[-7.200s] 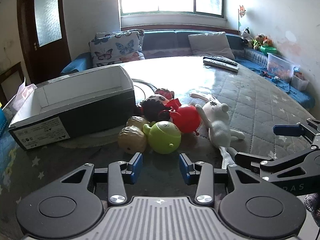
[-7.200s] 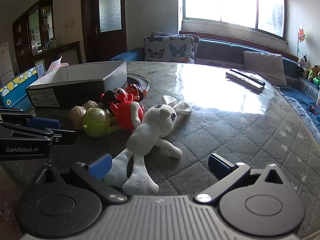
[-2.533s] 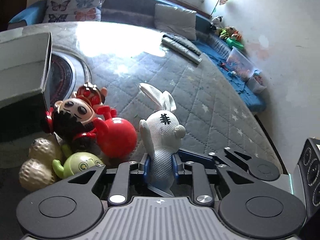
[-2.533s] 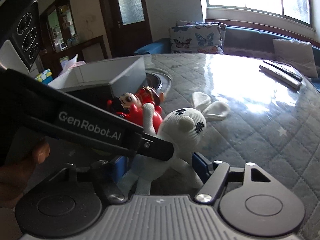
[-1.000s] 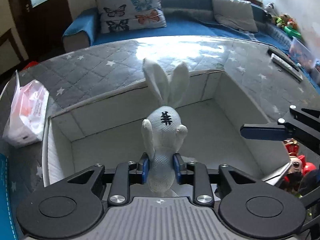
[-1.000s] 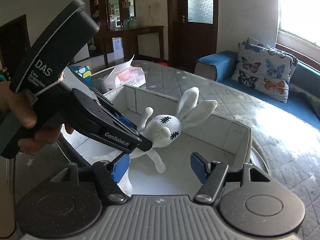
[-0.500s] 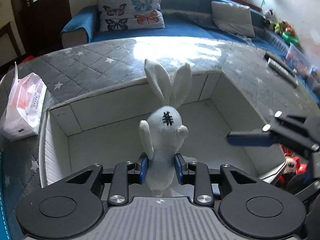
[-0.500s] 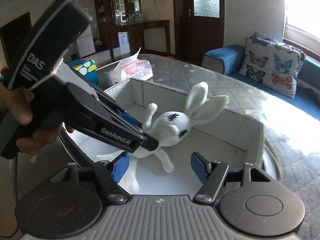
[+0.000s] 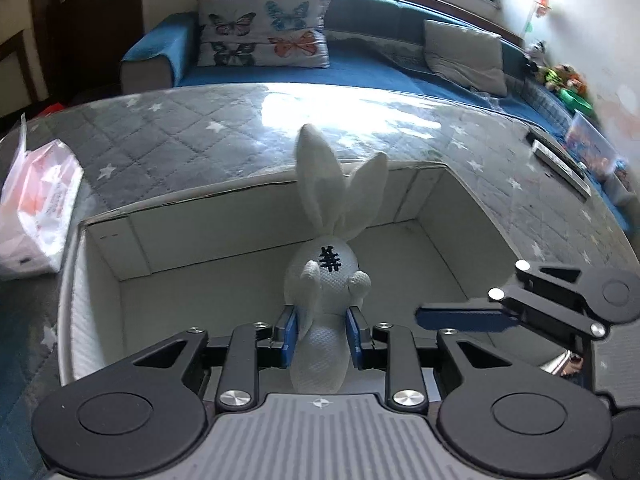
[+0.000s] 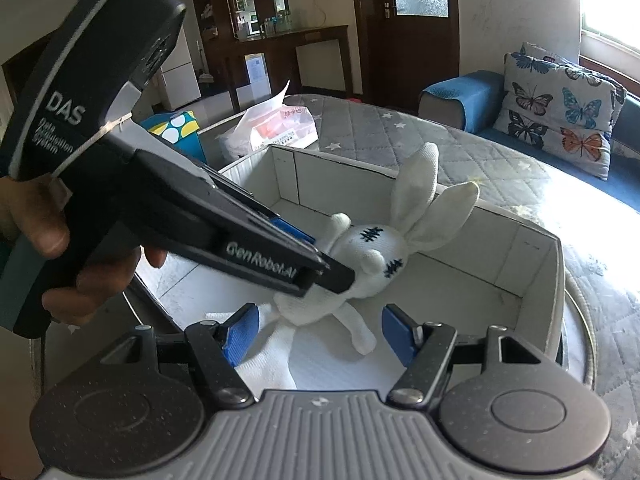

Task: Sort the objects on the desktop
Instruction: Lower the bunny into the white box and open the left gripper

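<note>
1. My left gripper (image 9: 320, 336) has its jaws closing on the white plush rabbit (image 9: 326, 276), blue pads pressed against both sides of its body just below the arms.
2. The rabbit hangs in that grip above the open cardboard box (image 9: 100, 248), head and long ears up, with a black stitched mark on its face turned toward my left camera.
3. In the right wrist view the same rabbit (image 10: 372, 256) sits over the middle of the box (image 10: 556, 280); its legs dangle toward the white floor, and I cannot tell whether a foot touches it.
4. My right gripper (image 10: 320, 332) has its jaws parted and empty, one blue pad on either side of the rabbit's legs without touching them.
5. From the left wrist view, that right gripper (image 9: 464, 316) reaches in over the right side of the box, low beside the rabbit.
6. My left hand (image 10: 60, 256) wraps the black handle of the left gripper, left of the box in the right wrist view.
7. The box stands on the counter (image 9: 180, 136), which wears a grey quilted cover with white stars.
8. A plastic bag of tissues (image 9: 36, 208) lies just left of the box.
9. Beyond the box, a blue sofa (image 9: 360, 60) carries a butterfly cushion (image 9: 264, 28).
</note>
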Tool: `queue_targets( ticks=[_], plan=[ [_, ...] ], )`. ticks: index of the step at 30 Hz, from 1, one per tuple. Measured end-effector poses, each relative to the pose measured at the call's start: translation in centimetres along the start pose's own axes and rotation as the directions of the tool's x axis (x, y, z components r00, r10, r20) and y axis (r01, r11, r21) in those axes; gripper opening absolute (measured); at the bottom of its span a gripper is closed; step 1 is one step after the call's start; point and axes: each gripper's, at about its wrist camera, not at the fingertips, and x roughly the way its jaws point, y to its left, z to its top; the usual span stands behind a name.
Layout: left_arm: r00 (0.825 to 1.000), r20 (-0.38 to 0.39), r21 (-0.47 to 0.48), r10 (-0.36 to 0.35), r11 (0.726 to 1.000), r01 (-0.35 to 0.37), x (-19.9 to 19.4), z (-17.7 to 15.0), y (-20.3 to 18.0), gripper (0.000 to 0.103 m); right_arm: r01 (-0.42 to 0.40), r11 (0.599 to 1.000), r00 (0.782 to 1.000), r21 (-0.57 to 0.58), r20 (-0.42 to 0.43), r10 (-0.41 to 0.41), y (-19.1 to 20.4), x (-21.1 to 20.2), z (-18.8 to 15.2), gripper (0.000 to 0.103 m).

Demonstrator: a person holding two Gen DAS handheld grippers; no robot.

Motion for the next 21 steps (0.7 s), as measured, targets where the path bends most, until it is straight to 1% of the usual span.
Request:
queue_targets(
  ticks=[3, 7, 9, 10, 13, 15, 16, 21],
  plan=[
    [1.000, 0.002, 0.023, -0.016, 1.000, 0.016, 0.0, -0.1, -0.4, 0.027, 0.000, 1.000, 1.000, 0.004, -0.006, 0.000, -0.2, 0.5, 0.1, 0.070],
    [1.000, 0.004, 0.026, -0.024, 0.999, 0.024, -0.1, -0.3, -0.6, 0.029, -0.002, 1.000, 1.000, 0.017, -0.012, 0.002, -0.3, 0.9, 0.1, 0.070],
    [1.000, 0.009, 0.023, -0.020, 1.000, 0.020, -0.3, -0.4, -0.7, 0.029, 0.000, 1.000, 1.000, 0.020, -0.013, 0.000, -0.3, 0.9, 0.1, 0.073],
    [1.000, 0.013, 0.020, -0.015, 1.000, 0.014, -0.5, -0.5, -0.7, 0.029, 0.003, 1.000, 1.000, 0.020, -0.013, -0.003, -0.3, 0.9, 0.1, 0.078],
    [1.000, 0.025, 0.002, -0.001, 1.000, 0.001, -1.1, -0.7, -0.8, 0.029, 0.009, 1.000, 1.000, 0.024, -0.008, -0.009, -0.2, 0.4, -0.1, 0.078],
    [0.999, 0.038, -0.014, 0.008, 1.000, -0.008, -1.7, -0.9, -0.8, 0.030, 0.012, 0.999, 1.000, 0.029, -0.002, -0.012, -0.2, 0.0, -0.3, 0.080],
    [0.999, 0.046, -0.023, 0.014, 1.000, -0.013, -2.0, -1.0, -0.9, 0.030, 0.013, 0.999, 1.000, 0.031, 0.003, -0.013, -0.1, -0.4, -0.4, 0.082],
    [0.995, 0.093, -0.063, 0.034, 0.998, -0.028, -4.2, -2.0, -1.3, 0.030, 0.024, 0.999, 0.999, 0.031, 0.038, -0.026, 0.4, -2.7, -1.2, 0.084]
  ],
)
